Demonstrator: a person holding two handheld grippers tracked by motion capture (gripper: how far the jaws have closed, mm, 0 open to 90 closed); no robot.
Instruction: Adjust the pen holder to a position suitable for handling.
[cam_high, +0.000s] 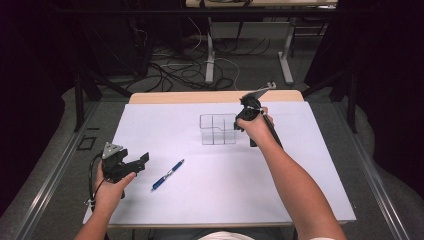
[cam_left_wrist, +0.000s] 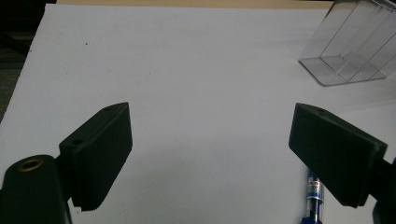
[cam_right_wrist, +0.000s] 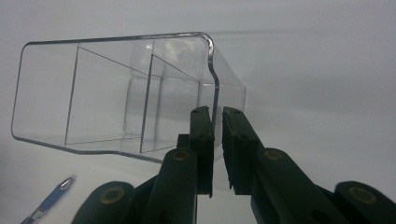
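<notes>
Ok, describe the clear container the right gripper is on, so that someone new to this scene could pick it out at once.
Start from the white sheet covering the table; toward its far middle stands the clear organizer. The right gripper is shut on its right wall. It is see-through plastic split by dividers into compartments, unlike the slim blue pen lying flat nearer the person.

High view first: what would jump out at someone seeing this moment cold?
The clear divided organizer stands mid-table on the white sheet, and the right gripper is clamped on its near wall. A blue pen lies alone on the sheet toward the near left. Just left of it the left gripper sits with jaws wide apart, holding nothing.
</notes>
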